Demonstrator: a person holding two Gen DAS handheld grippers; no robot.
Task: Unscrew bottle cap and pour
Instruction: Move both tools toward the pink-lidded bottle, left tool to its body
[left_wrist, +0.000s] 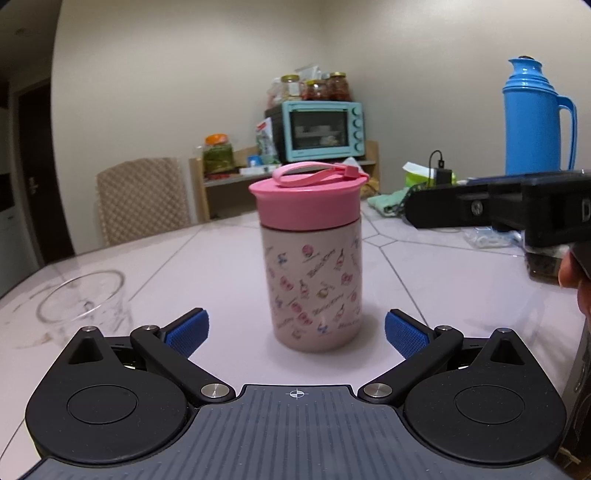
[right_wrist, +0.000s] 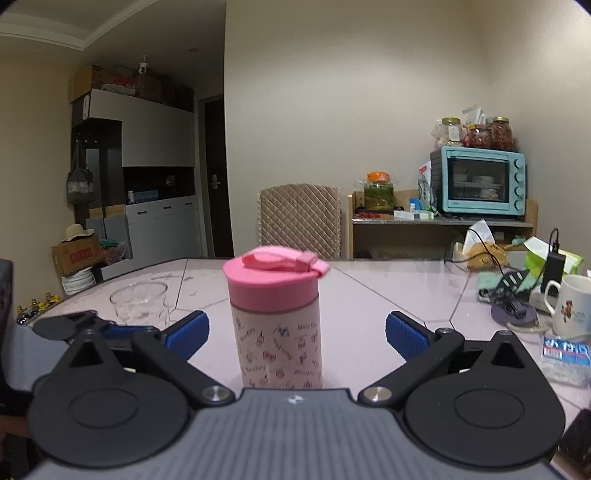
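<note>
In the left wrist view the left gripper (left_wrist: 297, 332) fills the bottom of the frame, its jaws wide apart with the blue pads (left_wrist: 188, 330) at either side. The bottle (left_wrist: 313, 280) stands upright on the table (left_wrist: 207, 266) at centre frame, just beyond the pad tips and lined up with the gap between them, touching neither. Its pink cap (left_wrist: 308, 206) is on, with a pink strap loop lying across the top. The body is pale with small cartoon prints and repeated script that looks like "Hello Kitty", though the letters are too small to be sure.

In the right wrist view the right gripper (right_wrist: 297, 334) also has its jaws spread wide. Here the bottle (right_wrist: 279, 332) sits closer, its base hidden behind the gripper body at lower centre, its body rising between the two pads without contact on either side.

At the left of both views an empty glass (left_wrist: 83, 306) stands on the table. The left gripper shows as a dark shape at the left edge of the right wrist view, beside the glass.

Farther back, at the right edge, a white mug (right_wrist: 572, 302) carries a small print that cannot be read. A blue thermos (left_wrist: 535, 118) stands at upper right in the left wrist view. A teal oven (left_wrist: 321, 131) sits on a shelf against the far wall, with jars on top.
</note>
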